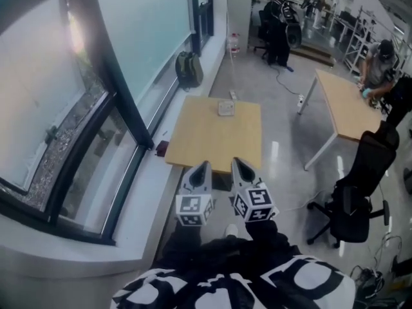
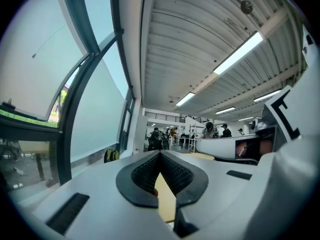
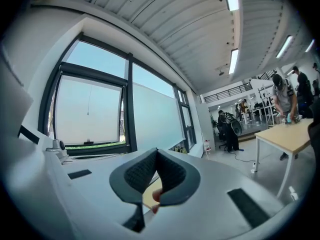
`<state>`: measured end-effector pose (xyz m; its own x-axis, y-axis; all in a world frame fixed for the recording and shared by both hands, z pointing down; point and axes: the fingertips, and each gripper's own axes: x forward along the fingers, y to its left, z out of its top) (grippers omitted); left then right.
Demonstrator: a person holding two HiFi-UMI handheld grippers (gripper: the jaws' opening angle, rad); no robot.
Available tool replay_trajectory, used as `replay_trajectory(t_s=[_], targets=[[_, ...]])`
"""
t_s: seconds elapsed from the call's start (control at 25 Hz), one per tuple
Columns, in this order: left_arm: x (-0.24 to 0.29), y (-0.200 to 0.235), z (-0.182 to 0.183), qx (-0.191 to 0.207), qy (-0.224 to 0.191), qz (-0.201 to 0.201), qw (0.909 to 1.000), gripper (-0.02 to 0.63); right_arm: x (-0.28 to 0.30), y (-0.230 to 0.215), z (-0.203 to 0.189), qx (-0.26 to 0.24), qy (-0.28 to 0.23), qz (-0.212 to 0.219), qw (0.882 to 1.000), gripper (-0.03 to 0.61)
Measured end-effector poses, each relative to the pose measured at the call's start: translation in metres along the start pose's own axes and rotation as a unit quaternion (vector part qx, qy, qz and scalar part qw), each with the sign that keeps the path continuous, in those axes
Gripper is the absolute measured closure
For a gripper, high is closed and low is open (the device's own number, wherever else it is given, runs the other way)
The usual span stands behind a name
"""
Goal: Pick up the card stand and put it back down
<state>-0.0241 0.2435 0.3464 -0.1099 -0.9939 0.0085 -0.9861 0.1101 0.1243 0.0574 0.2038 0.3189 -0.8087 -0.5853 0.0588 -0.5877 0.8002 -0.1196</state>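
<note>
The card stand (image 1: 226, 108) sits on the small wooden table (image 1: 193, 143), close to the table's far edge and roughly centred across its width. It looks like a low, pale, squarish piece; its details are too small to make out. A smaller light object (image 1: 232, 95) lies just beyond it, at the very edge.

Neither of my 2 claws touches the stand. My left claw (image 1: 201, 170) and my right claw (image 1: 242, 167) are side by side over the table's near edge, both pointing toward the stand and well apart from it. Each carries its marker cube (image 1: 194, 210) behind the jaws. In the left gripper view my dark ribbed pads (image 2: 144, 173) meet at the tip, clenched on nothing, with tan table wood showing through the gap below. In the right gripper view the pads (image 3: 172, 173) are likewise clenched together at the tip and empty.

Left of the table runs a big window (image 1: 84, 95) with a white sill, where a small dark red item (image 1: 161, 148) rests. An olive backpack (image 1: 188, 68) leans under the glass farther on. To the right stand a second wooden table (image 1: 344, 111) with a person (image 1: 380, 60) at it, and a black office chair (image 1: 354, 198).
</note>
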Motion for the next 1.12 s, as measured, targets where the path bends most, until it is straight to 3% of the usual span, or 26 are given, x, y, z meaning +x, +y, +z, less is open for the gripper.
replay_trajectory(t_s=[0.36, 0.56, 0.88, 1.12], targets=[[0.093, -0.010, -0.010, 0.003, 0.028, 0.020, 0.9994, 0.609, 0.058, -0.068, -0.008, 0.016, 0.030, 0.027, 0.999, 0.560], [0.122, 0.005, -0.039, -0.001, 0.070, 0.034, 0.9970, 0.609, 0.083, -0.081, -0.033, 0.036, 0.063, 0.039, 0.997, 0.560], [0.191, 0.020, -0.026, -0.009, 0.058, -0.011, 0.9982, 0.609, 0.130, -0.107, -0.024, 0.024, 0.064, 0.003, 0.998, 0.560], [0.229, 0.055, -0.011, -0.013, 0.037, -0.034, 0.9987, 0.609, 0.183, -0.114, -0.017, 0.014, 0.057, -0.026, 0.998, 0.559]])
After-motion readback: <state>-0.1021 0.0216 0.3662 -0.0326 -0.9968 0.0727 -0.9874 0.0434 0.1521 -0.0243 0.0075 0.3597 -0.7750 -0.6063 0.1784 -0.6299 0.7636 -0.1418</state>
